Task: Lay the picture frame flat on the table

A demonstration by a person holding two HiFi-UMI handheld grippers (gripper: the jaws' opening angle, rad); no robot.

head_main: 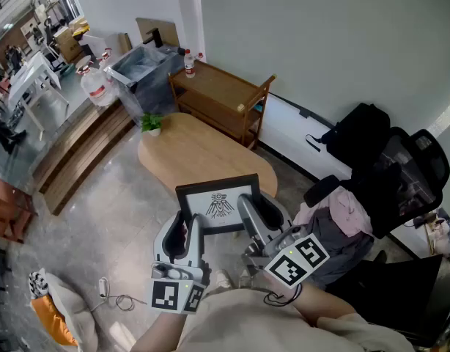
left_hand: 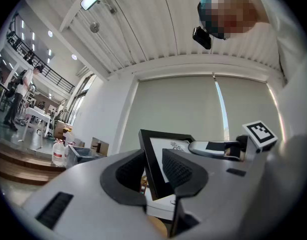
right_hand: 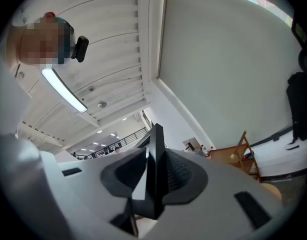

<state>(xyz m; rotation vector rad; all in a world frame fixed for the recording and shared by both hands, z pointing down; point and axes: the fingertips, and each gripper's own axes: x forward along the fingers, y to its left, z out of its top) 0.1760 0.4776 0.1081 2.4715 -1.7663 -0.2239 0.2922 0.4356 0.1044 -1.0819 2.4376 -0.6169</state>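
Note:
I hold a black picture frame with a bird print upright over the near end of the oval wooden table. My left gripper is at the frame's lower left edge. In the left gripper view the frame stands tilted between the jaws of the left gripper, tight against one pad and touching the other near its tip. My right gripper is on the frame's right edge. In the right gripper view I see the frame edge-on, pinched between both pads of the right gripper.
A small potted plant stands at the table's far left end. Behind the table is a wooden shelf cart. A black office chair with clothes is at the right. A bin, water bottles and floor bags lie left.

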